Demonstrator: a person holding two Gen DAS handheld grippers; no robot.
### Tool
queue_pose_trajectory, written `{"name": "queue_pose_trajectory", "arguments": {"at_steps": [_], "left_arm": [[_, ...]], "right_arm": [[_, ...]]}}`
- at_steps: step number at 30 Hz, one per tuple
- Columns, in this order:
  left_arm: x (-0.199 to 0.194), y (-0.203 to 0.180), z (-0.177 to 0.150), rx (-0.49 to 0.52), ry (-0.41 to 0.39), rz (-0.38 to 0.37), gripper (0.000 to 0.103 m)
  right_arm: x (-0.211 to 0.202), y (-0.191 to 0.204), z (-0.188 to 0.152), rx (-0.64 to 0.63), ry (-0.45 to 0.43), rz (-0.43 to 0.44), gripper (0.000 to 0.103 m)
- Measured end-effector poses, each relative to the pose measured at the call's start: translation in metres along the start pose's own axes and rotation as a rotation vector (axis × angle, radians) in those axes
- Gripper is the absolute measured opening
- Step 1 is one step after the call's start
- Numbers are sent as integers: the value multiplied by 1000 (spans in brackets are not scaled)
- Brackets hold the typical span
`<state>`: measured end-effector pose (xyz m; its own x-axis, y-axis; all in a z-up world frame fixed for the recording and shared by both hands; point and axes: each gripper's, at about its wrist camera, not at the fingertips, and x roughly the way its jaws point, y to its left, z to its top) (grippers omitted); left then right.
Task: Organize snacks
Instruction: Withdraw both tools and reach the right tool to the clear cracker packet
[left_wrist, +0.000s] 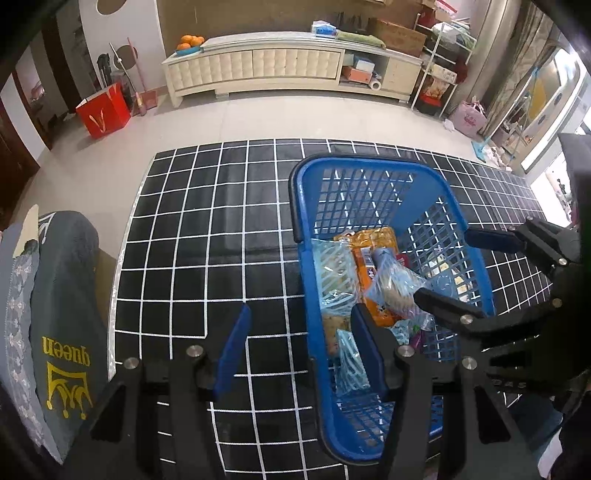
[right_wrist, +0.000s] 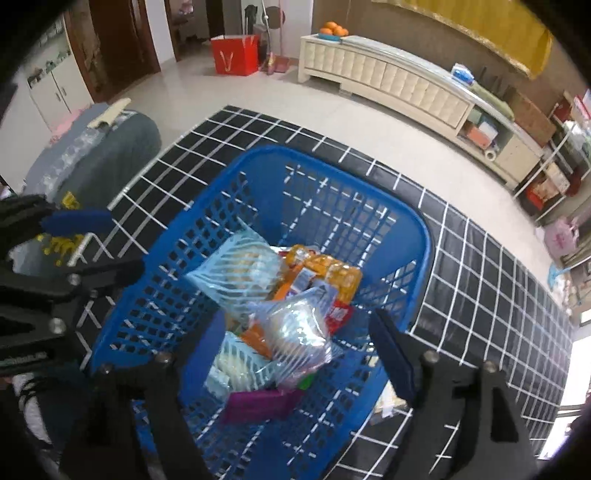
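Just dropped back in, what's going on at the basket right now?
A person holds a hand-held gripper in each hand over a blue mesh basket on a black grid-patterned mat. The basket already holds a pile of wrapped snacks, including an orange packet and a clear bag. The right hand-held gripper hangs open above that pile, gripping nothing. The left hand-held gripper is open too, straddling the basket's near wall with nothing held.

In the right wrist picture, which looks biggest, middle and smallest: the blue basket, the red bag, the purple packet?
1. blue basket, biggest by far.
2. red bag and purple packet look alike; the bag is farther away, so unsure.
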<state>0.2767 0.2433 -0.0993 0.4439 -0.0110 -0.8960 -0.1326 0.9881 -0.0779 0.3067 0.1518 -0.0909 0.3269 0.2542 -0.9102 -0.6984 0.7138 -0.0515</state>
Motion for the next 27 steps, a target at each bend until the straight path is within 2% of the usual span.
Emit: {"name": "queue_pose_trajectory", "arguments": {"at_steps": [2, 5, 6, 7, 10, 13, 15, 23, 27], "left_arm": [[-4, -5, -1, 6, -1, 9, 69], [-15, -18, -2, 21, -14, 9, 73], [-17, -21, -2, 24, -12, 13, 80], [-20, -26, -3, 24, -16, 21, 82], [-29, -45, -6, 60, -30, 25, 84], [-34, -69, -7, 98, -46, 27, 92], [-35, -83, -7, 111, -55, 31, 101], [-24, -126, -8, 138, -20, -1, 103], [-10, -130, -3, 108, 43, -63, 103]], "right_arm": [[-9, -5, -2, 10, -14, 1, 83], [-26, -16, -8, 18, -36, -2, 84], [-32, -20, -11, 21, -39, -4, 84], [-39, -26, -16, 21, -44, -6, 84], [-51, -43, -30, 38, -46, -18, 88], [-59, -62, -46, 80, -44, -23, 89], [-64, -73, -56, 103, -44, -16, 89], [-65, -110, -86, 178, -28, -22, 89], [-53, -123, -95, 199, 0, -33, 89]]}}
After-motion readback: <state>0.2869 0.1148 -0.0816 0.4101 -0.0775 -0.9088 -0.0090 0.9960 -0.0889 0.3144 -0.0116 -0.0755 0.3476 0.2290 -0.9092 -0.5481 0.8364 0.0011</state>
